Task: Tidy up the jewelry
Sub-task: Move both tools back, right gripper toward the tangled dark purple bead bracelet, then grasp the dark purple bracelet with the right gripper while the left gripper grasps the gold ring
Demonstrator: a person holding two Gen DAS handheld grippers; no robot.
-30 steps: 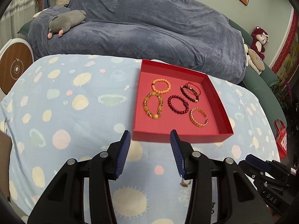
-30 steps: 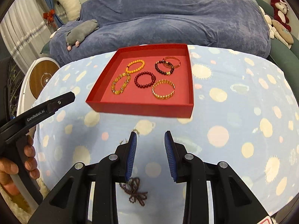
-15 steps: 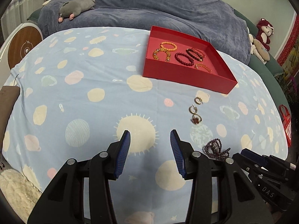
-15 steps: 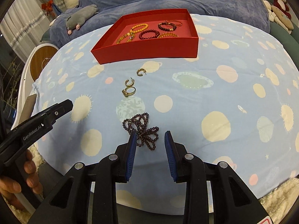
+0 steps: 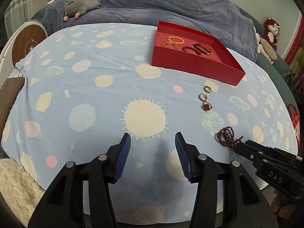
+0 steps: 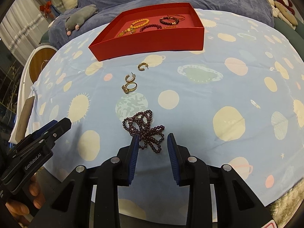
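A red tray (image 5: 191, 69) (image 6: 150, 44) holds several bead bracelets at the far side of the table. On the cloth in front of it lie two gold hoop earrings (image 6: 142, 66) (image 6: 130, 78) and a gold ring (image 6: 129, 87) with a dark red clover (image 5: 206, 106). A dark purple bead string (image 6: 145, 131) (image 5: 227, 137) lies bunched nearest me. My right gripper (image 6: 153, 139) is open, its jaws on either side of the string's near end. My left gripper (image 5: 153, 139) is open and empty over the cloth, left of the string.
The table wears a light blue cloth with planet prints (image 5: 95, 87). A sofa under a blue-grey cover (image 5: 161, 3) stands behind it, with a grey plush toy (image 5: 81, 6). A round white and wood device (image 5: 26, 43) stands at the left. The table's near edge is just below both grippers.
Both grippers have pulled back from the tray toward the near edge and dropped lower. The right gripper now straddles the near end of the bead string. Both stayed open.
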